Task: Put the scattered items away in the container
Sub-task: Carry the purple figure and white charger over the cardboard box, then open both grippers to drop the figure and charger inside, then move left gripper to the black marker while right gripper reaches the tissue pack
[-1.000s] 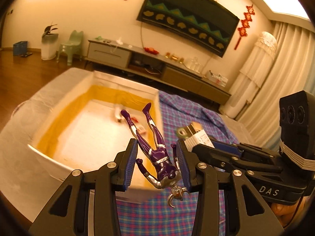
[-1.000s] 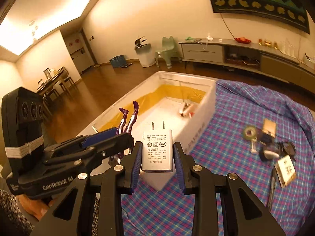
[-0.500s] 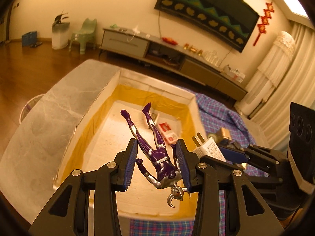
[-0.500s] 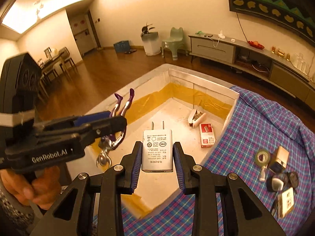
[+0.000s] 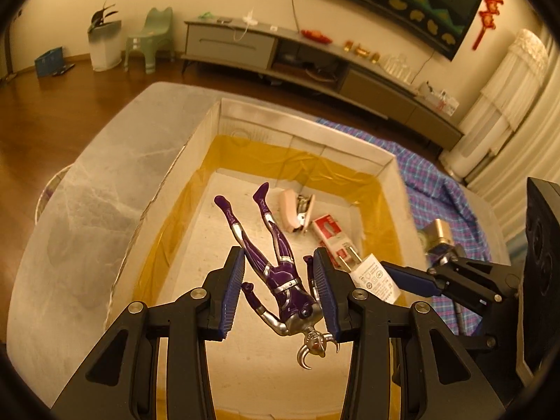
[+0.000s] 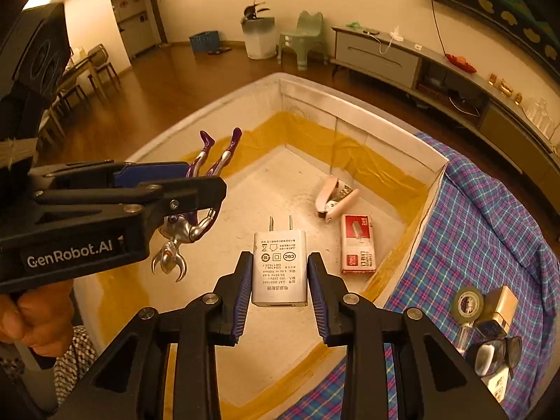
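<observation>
Compared with the frames one second ago, both grippers have moved from the near rim of the box to a position above its interior, and the box floor now fills most of each view.

The left gripper (image 5: 278, 290) is clenched on the purple figure (image 5: 280, 269), which hangs head-down with its legs pointing away over the box (image 5: 392, 161). The right gripper (image 6: 280, 288) is clenched on the white charger (image 6: 280, 267), prongs forward, above the box floor. Neither item touches the floor.

On the floor near the far right corner lie a pink stapler (image 6: 334, 197) and, just beside it, a red-and-white staple carton (image 6: 357, 243).

The box is white with yellow tape along its lower walls. It stands on a marbled tabletop (image 5: 80, 182), with a blue plaid cloth (image 6: 490, 217) against its right wall. On the cloth, well apart from the box, remain a tape roll (image 6: 469, 302), a small gold-topped bottle (image 6: 498, 309) and black glasses (image 6: 495, 353).

The room has a wooden floor, a long TV cabinet (image 5: 315, 56) and a green child's chair (image 5: 150, 38).

In the right wrist view, the left gripper body hides the figure's torso. The items at the lower right edge of the cloth are cut off and cannot be identified.
</observation>
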`<state>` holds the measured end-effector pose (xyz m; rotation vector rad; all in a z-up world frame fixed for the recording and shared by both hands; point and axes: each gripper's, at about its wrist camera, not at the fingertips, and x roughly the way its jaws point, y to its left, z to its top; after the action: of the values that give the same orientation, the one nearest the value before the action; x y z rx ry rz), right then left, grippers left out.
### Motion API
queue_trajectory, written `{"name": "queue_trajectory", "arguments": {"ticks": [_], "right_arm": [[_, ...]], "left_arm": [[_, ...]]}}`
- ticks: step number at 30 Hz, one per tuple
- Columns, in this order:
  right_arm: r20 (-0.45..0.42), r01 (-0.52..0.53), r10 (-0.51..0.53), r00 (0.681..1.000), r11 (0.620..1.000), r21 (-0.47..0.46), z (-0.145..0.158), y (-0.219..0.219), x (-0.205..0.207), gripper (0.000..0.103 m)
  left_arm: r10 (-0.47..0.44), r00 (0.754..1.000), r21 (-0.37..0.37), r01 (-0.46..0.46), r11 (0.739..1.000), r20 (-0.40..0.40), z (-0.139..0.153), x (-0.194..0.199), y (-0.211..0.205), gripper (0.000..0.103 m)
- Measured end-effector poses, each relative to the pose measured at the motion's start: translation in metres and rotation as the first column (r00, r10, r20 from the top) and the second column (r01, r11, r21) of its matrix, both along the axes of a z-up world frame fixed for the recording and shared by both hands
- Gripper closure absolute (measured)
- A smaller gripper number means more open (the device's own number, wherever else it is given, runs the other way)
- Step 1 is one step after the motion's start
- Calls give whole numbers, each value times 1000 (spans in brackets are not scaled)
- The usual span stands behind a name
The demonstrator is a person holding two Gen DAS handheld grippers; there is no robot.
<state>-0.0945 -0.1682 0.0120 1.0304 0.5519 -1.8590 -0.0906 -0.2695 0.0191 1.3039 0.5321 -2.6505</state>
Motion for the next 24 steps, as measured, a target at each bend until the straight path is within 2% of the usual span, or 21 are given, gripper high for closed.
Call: {"name": "queue_trajectory", "arguments": {"ticks": [7,13,20,24], "right_arm": [[20,14,-14,1000,1000,17,-12,-13,-10,69],[51,45,-43,998,998,-50,-7,-2,-11,68],[91,44,-26,995,978,-206,15,41,16,67],[98,29,0,995,956,-291,23,71,37,65]], "left_arm": [[23,997,6,-24,1000,80,-16,-23,-9,58],[62,994,29,-65,997,85,-21,-12,-16,58],[73,997,5,-73,997,28,1,10,-7,57],[36,998,-37,-38,999,-56,21,31,17,57]]}}
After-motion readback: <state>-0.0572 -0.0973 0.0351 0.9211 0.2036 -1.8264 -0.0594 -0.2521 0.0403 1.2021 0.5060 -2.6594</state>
